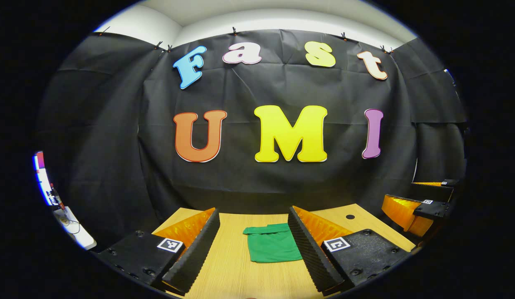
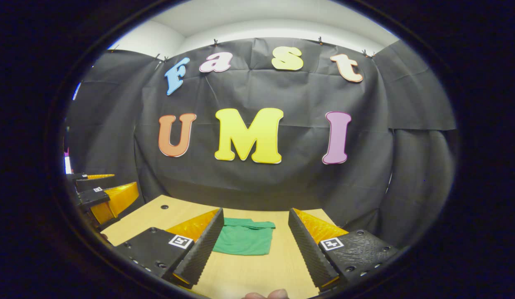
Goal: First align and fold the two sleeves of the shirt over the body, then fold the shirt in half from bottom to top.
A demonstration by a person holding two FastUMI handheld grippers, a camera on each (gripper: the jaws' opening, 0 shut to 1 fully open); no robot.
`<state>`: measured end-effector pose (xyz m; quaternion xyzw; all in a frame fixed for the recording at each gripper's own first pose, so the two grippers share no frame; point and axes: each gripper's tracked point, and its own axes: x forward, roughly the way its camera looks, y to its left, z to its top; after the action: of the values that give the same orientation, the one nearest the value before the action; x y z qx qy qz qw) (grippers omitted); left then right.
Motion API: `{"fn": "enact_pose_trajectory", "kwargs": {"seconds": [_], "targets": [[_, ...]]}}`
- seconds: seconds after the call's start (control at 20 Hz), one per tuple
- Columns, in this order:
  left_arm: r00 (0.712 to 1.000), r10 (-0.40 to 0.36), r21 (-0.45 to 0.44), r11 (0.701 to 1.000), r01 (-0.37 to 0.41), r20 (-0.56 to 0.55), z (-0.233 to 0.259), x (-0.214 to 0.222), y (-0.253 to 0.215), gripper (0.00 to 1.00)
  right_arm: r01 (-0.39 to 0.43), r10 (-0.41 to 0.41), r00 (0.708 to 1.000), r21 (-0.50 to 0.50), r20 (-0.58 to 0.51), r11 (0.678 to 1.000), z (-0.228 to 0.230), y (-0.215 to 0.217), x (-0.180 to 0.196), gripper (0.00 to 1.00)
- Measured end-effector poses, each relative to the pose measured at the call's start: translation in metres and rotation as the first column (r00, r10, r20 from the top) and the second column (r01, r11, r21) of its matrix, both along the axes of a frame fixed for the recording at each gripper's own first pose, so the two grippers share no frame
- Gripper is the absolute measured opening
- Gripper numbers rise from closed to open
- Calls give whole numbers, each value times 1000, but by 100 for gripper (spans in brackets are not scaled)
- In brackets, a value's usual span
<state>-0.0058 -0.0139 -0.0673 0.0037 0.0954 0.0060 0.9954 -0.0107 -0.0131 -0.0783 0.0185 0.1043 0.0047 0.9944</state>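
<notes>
- Left gripper (image 1: 254,245): fingers spread wide, nothing between them, held above the near part of the surface (image 1: 224,265) and looking toward the far wall.
- Right gripper (image 2: 254,245): likewise spread apart and empty, held off the wooden top. In the left gripper view it also appears at the right edge (image 1: 423,209), well apart from the cloth.
- Shirt (image 1: 273,243): green, lying flat on the surface, roughly midway between near and far edges. Seen as a compact, near-rectangular packet, also clear in the right gripper view (image 2: 245,236).
- No sleeve sticks out to left or right of the packet in either view; outline is straight on both sides. Judgement: both sleeves are already folded over the body.
- Far edge of the packet shows a doubled band of cloth, like a layer laid on top. The packet looks short for a full shirt length. Judgement: the bottom-to-top fold is probably done as well; cannot confirm layer count from these angles.
- Neither gripper touches the cloth.
- Status estimate: task at or very near its end. What could be left is a check of edge alignment, or a small tidy of the far edge, which looks slightly uneven.
- Small dark hole in the surface (image 1: 350,216), far right, clear of the shirt.
</notes>
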Motion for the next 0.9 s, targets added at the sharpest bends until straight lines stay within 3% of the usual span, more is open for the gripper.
{"fn": "enact_pose_trajectory", "kwargs": {"seconds": [0.9], "targets": [[999, -47, 21, 999, 46, 18, 14, 12, 3, 100, 1, -1, 999, -10, 37, 1000, 17, 4, 6, 96]]}}
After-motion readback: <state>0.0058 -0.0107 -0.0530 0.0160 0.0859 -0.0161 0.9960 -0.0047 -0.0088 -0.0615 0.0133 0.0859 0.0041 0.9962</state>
